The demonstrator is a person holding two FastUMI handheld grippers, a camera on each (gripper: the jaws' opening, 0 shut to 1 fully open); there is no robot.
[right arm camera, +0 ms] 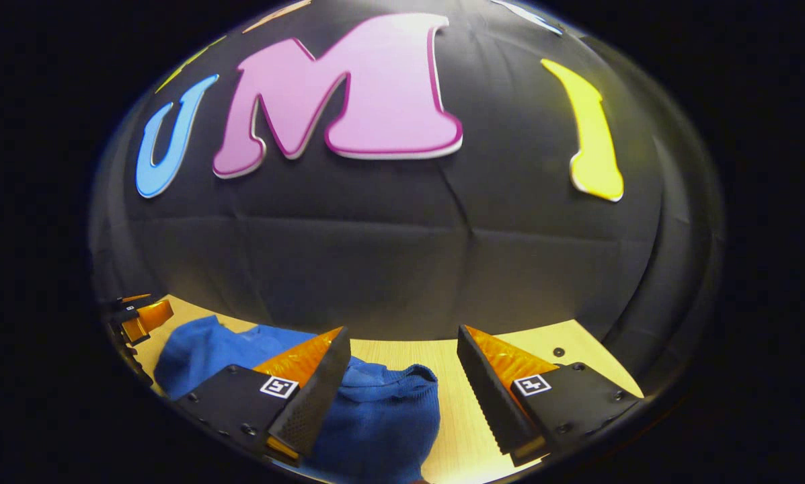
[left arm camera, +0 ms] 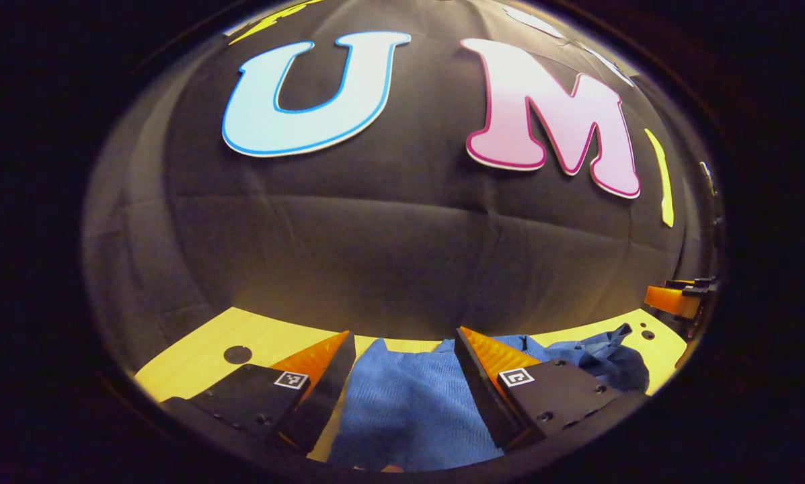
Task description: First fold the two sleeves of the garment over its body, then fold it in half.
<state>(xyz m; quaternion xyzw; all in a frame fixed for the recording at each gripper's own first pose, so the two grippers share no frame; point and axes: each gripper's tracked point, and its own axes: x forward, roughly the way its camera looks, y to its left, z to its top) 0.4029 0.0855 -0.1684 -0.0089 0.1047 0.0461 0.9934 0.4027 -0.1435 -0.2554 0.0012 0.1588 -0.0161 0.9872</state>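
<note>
A blue knit garment (left arm camera: 402,410) lies on the pale wooden table (left arm camera: 194,363). In the left gripper view it stretches between and below my left gripper's (left arm camera: 402,343) open fingers, with a crumpled sleeve (left arm camera: 597,356) bunched at the right. My right gripper (right arm camera: 402,339) is open too. In its view the blue garment (right arm camera: 375,417) lies under its left finger (right arm camera: 308,390) and spreads left, a ribbed edge showing near the middle. The right gripper (left arm camera: 678,299) appears at the far right edge of the left gripper view. The left gripper (right arm camera: 136,316) appears at the far left of the right gripper view.
The black cloth wall rises just behind the table's far edge. Small dark holes (left arm camera: 237,354) mark the tabletop. Bare table (right arm camera: 563,356) lies to the right of the garment in the right gripper view.
</note>
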